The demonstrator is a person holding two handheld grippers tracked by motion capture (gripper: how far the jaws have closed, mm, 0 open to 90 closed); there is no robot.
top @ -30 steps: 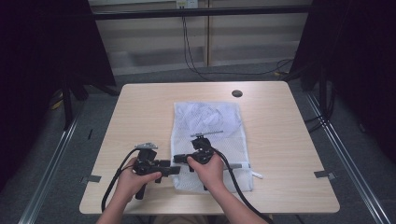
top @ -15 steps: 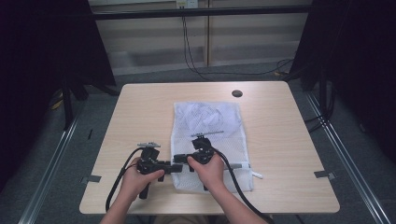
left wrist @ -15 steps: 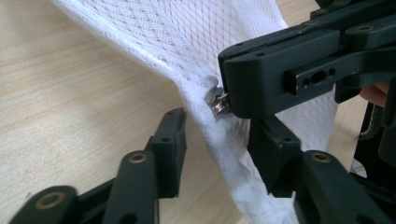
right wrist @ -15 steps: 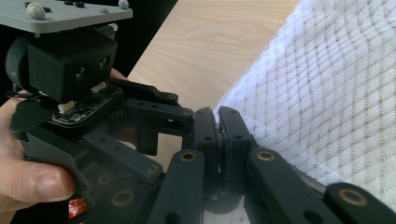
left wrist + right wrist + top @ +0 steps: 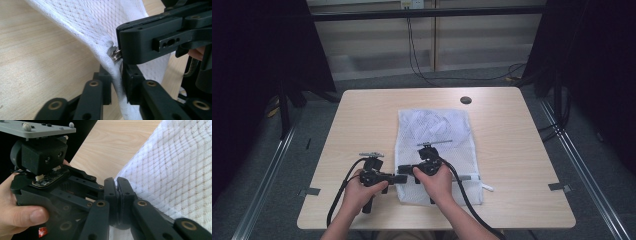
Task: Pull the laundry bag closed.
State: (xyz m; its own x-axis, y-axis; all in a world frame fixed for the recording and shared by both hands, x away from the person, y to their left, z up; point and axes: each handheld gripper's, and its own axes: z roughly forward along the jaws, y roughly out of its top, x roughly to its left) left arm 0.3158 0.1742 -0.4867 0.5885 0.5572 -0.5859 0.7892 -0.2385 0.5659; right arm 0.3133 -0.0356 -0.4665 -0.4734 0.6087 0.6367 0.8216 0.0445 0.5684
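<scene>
bag (image 5: 434,131): white mesh, flat rectangle on the pale wood table (image 5: 362,115), near edge lifted at its left corner
left gripper (image 5: 115,82): black jaws just closing, clamped on the bag's seamed edge below the metal zipper pull (image 5: 115,54)
right gripper (image 5: 117,192): jaws pressed tight on the bag's edge

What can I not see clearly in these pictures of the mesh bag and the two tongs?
- Zipper pull: left gripper view, mostly covered by the right tongs.
- Bag contents: high view, something patterned shows faintly through the mesh bag, too small to identify.
- What the right tongs pinch: right gripper view, their closed jaws hide it.
- Left tongs: their jaws have just been closing on the bag's edge; the fold hides the contact.
</scene>
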